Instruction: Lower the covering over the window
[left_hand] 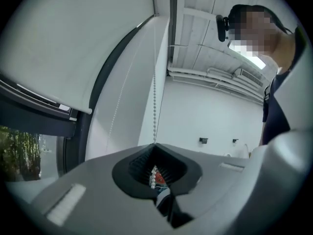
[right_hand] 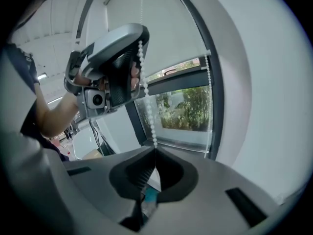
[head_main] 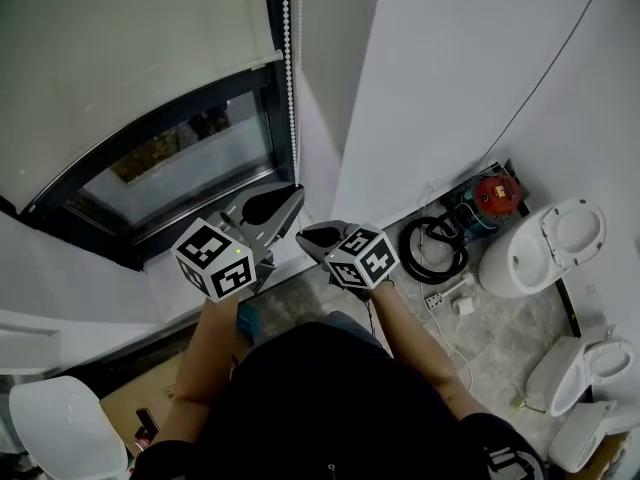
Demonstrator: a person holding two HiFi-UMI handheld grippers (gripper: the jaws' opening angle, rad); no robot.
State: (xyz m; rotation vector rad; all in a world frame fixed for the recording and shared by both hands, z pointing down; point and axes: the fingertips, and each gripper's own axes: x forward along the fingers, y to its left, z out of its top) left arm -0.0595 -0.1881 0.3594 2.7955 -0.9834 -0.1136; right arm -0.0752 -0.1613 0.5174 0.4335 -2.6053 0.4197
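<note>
No word, number or brand can be read anywhere. The left marker cube [head_main: 215, 258] and the right marker cube [head_main: 362, 258] carry only black-and-white square patterns, not letters. A white print on the person's sleeve [head_main: 505, 462] is too small to read.

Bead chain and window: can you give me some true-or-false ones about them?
1. The left gripper is shut on the chain. True.
2. The right gripper is open and empty. False: it is shut on the chain too.
3. The blind covers the whole window. False: the lower part is uncovered.
4. A white toilet is in the room. True.
</note>
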